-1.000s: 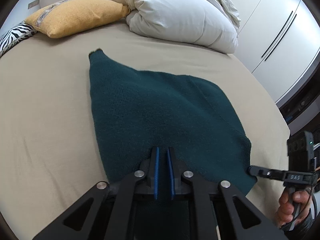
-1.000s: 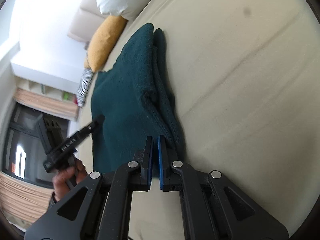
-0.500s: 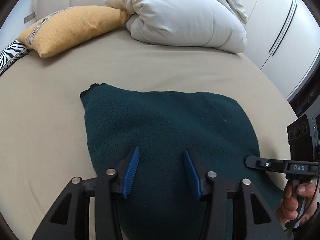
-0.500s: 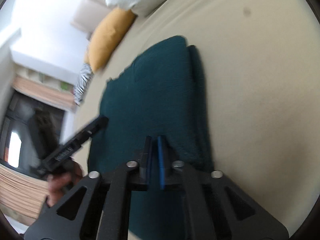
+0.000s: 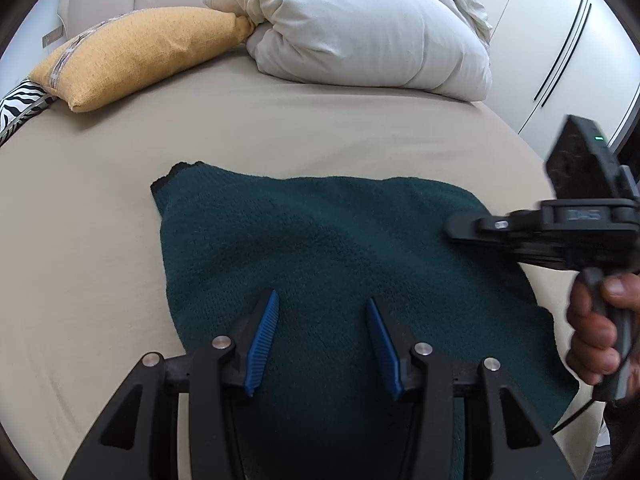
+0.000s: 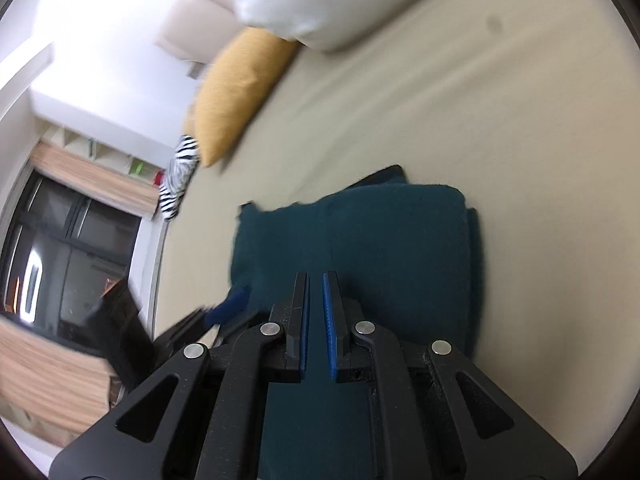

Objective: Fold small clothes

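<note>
A dark green knitted garment [image 5: 320, 248] lies folded on the beige bed sheet [image 5: 80, 240]. My left gripper [image 5: 322, 344] is open and empty just above its near part. My right gripper [image 6: 316, 320] hovers over the garment [image 6: 380, 248] with its jaws a narrow gap apart and nothing between them. It also shows in the left wrist view [image 5: 520, 228] at the right, above the garment's right edge, held by a hand [image 5: 596, 336].
A yellow cushion [image 5: 136, 52], a white duvet [image 5: 360, 28] and a zebra-print pillow [image 5: 20, 100] lie at the head of the bed. White wardrobe doors [image 5: 560, 60] stand to the right. A window [image 6: 60, 264] is to the left.
My left gripper opened, let go of the garment and drew back. My right gripper opened slightly, released the garment and swung over it. The garment now lies folded flat.
</note>
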Demonstrator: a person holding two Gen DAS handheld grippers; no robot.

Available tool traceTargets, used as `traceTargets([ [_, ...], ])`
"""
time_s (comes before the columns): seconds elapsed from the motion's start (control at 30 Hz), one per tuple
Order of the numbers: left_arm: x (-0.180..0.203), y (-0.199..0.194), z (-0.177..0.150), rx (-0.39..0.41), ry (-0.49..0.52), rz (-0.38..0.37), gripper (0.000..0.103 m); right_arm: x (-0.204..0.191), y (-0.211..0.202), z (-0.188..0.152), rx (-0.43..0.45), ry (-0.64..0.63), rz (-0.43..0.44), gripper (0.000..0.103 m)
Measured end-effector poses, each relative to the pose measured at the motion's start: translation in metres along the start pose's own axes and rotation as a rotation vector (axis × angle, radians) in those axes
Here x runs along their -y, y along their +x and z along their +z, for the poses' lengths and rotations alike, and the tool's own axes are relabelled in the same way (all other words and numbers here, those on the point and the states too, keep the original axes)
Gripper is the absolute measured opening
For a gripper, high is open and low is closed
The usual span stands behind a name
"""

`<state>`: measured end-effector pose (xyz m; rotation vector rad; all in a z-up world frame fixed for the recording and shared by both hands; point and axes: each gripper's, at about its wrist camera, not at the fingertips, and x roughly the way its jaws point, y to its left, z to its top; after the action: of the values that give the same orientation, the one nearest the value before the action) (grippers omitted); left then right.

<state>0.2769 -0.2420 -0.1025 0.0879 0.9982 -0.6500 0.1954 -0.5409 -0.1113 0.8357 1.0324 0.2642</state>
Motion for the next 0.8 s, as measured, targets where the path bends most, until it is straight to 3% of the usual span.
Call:
traceTargets([
  [0.07,0.000,0.002,0.001,-0.005,0.000,0.000,0.049,0.014,0.008,0.005,0.011,0.014,-0.020,0.000],
  [0.13,0.000,0.003,0.001,-0.007,0.000,-0.001,0.049,0.031,0.007,0.007,0.044,0.051,0.014,0.000],
  [0.3,0.001,0.003,0.000,-0.004,0.007,0.009,0.049,0.044,-0.016,0.006,0.144,0.065,-0.039,0.000],
  [0.4,0.001,0.003,0.000,-0.003,0.007,0.009,0.049,0.037,-0.038,-0.003,0.201,0.037,-0.074,0.009],
  [0.57,0.004,0.003,-0.001,0.004,0.014,0.026,0.049,0.003,-0.054,-0.047,0.122,-0.097,0.075,0.009],
  [0.63,0.005,0.004,-0.002,0.007,0.019,0.033,0.049,-0.003,-0.047,-0.067,0.064,-0.135,0.085,0.009],
  [0.7,0.005,0.004,-0.002,0.009,0.024,0.036,0.049,0.003,-0.027,-0.090,-0.028,-0.138,0.029,0.008],
  [0.8,0.007,0.004,-0.005,0.017,0.042,0.047,0.050,0.015,-0.029,-0.115,0.004,-0.154,0.046,0.008],
])
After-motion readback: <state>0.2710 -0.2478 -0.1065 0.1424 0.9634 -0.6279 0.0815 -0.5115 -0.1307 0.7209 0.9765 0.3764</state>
